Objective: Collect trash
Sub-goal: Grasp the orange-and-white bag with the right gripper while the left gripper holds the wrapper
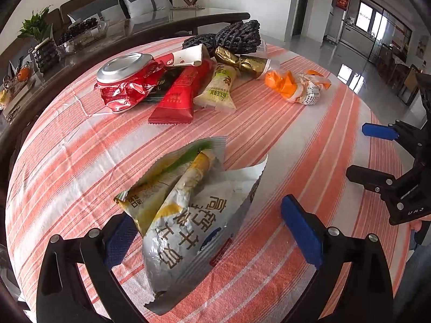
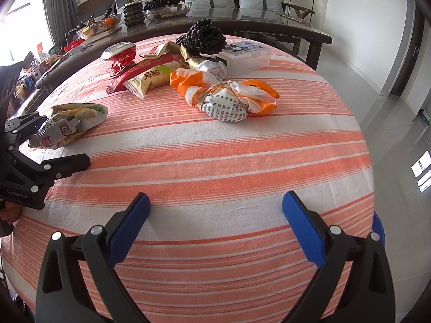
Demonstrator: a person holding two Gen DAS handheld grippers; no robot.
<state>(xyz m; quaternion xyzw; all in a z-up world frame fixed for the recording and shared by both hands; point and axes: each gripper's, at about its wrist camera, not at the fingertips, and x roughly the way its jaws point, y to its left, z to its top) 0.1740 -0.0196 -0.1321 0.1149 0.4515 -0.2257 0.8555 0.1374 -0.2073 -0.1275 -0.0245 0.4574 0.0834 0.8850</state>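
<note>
A crumpled silver and yellow snack wrapper (image 1: 188,215) lies on the orange-striped tablecloth (image 1: 309,140) between the spread fingers of the left gripper (image 1: 207,223); whether either pad touches it cannot be told. Farther back, left to right, sit a crushed red can (image 1: 126,80), a red wrapper (image 1: 179,94), a pale wrapper (image 1: 219,86) and an orange bag bundle (image 1: 296,86). The right gripper (image 2: 215,220) hangs spread wide, holding nothing.

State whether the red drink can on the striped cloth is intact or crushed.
Crushed: the red drink can has a buckled, creased body and its silver top tilts.
</note>
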